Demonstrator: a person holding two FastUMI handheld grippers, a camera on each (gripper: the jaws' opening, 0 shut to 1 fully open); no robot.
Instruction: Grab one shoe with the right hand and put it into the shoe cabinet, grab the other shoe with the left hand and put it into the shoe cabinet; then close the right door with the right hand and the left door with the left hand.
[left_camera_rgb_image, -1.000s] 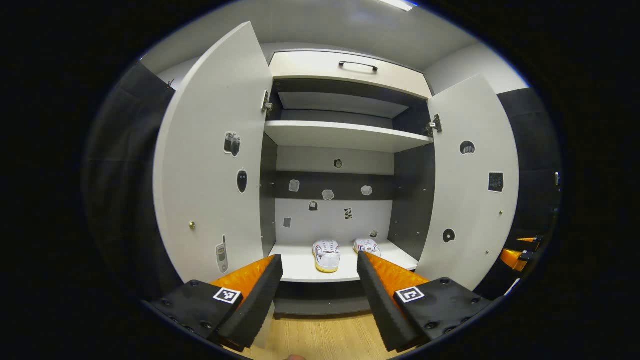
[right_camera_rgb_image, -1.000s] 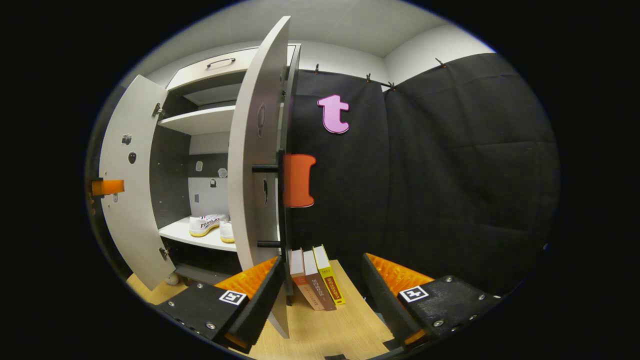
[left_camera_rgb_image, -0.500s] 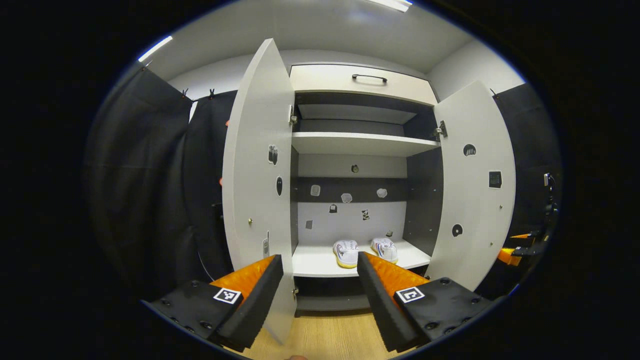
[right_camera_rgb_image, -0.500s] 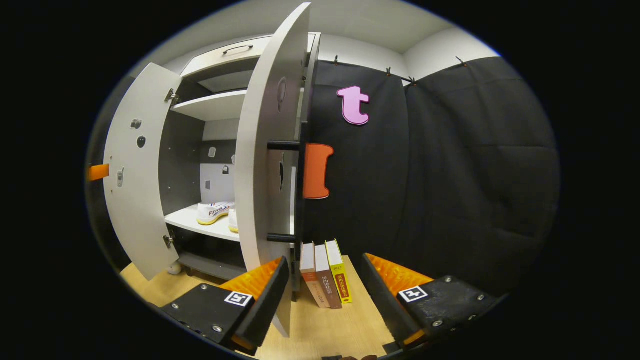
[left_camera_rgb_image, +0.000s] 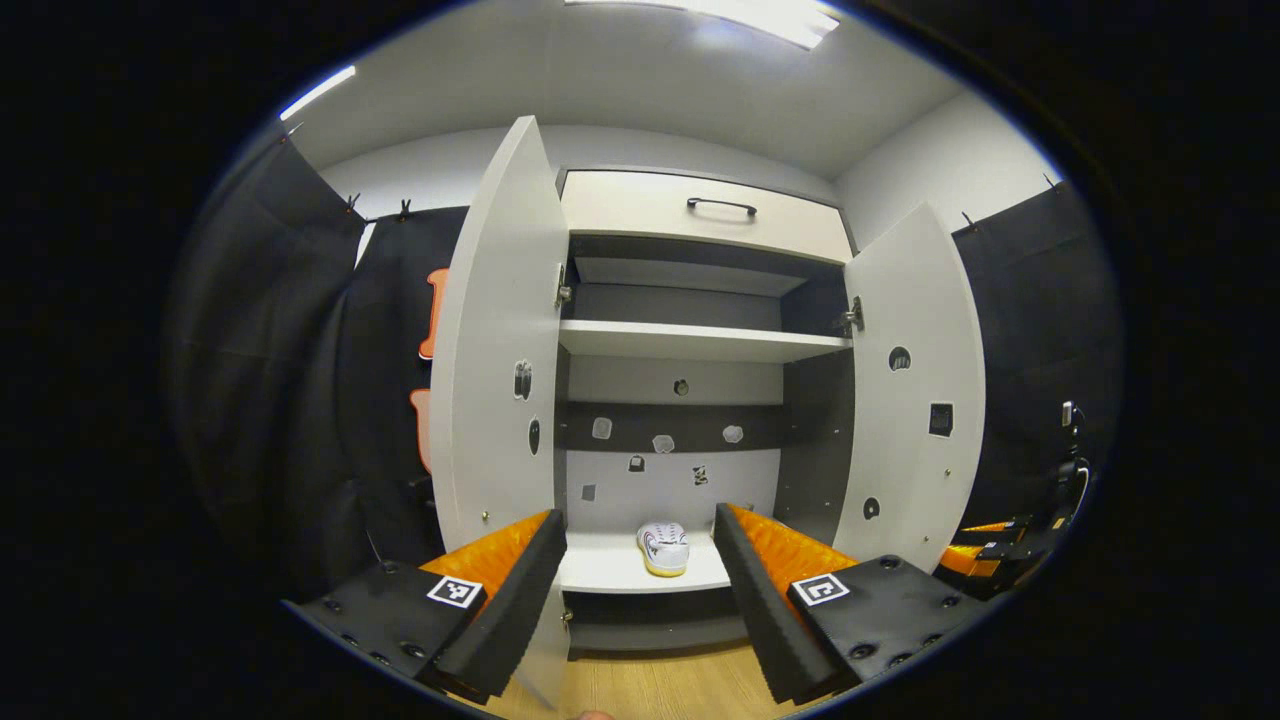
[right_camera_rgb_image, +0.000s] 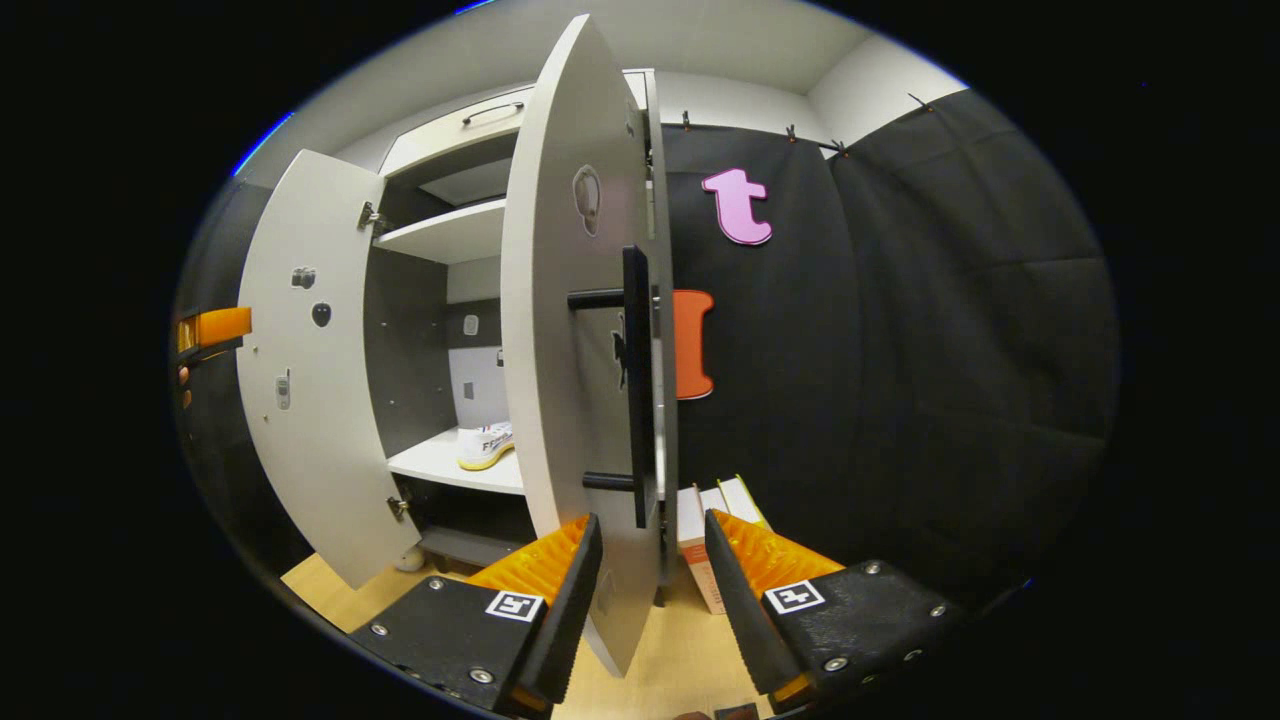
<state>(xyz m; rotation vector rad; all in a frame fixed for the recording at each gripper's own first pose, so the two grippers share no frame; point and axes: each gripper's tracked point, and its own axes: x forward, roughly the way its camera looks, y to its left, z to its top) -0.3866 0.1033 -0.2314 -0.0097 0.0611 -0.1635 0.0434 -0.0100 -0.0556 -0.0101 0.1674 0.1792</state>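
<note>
Your right gripper (right_camera_rgb_image: 645, 580) was parted, empty, straddling the right door (right_camera_rgb_image: 570, 330) edge-on at 12 o'clock (handle upright). Left gripper (left_camera_rgb_image: 635, 590) also parted; shoes (left_camera_rgb_image: 664, 547) already sat inside the cabinet (left_camera_rgb_image: 690, 340).
</note>
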